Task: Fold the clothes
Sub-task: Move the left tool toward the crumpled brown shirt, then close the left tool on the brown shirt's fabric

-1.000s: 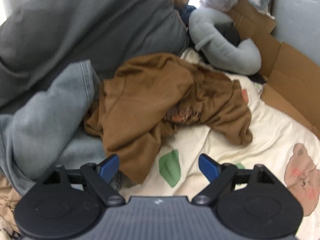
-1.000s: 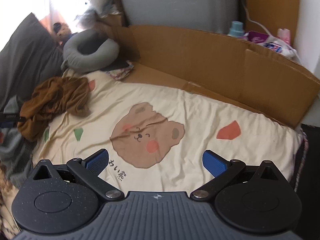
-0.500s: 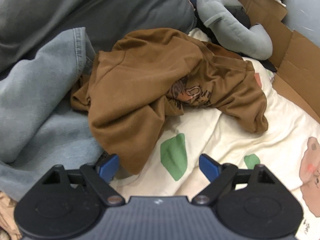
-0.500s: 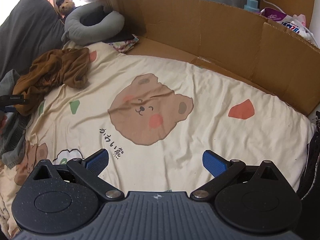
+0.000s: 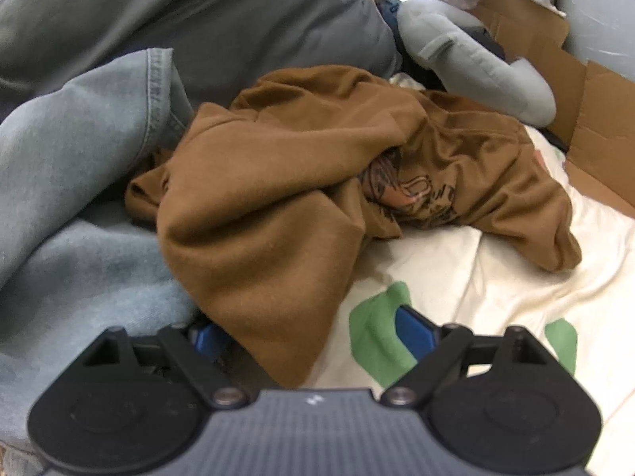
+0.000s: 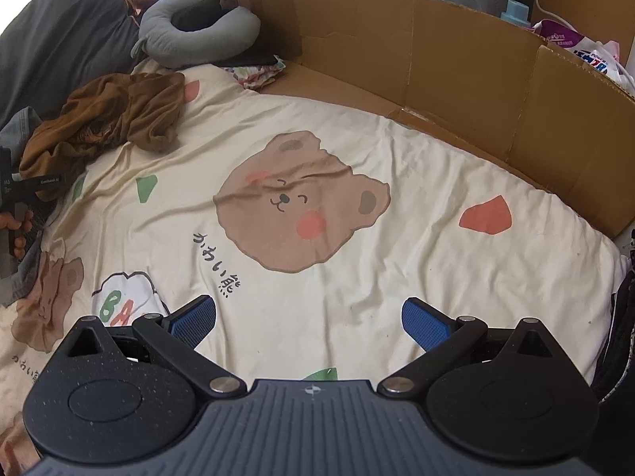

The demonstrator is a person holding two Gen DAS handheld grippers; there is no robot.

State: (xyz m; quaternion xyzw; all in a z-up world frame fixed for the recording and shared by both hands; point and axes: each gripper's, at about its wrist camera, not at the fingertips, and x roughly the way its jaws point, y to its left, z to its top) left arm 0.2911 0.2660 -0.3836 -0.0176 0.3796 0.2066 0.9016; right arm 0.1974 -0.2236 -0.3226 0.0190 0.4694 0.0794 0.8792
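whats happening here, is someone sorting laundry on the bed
A person holds a gripper in each hand to fold clothes on a bear-print bedsheet. The left gripper is open, its fingers straddling the near edge of a crumpled brown shirt, not yet closed on it. The right gripper is open and empty above the bare sheet. Nothing is folded yet.

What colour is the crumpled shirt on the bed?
Brown, with a small printed picture; the shirt shows best in the left wrist view.
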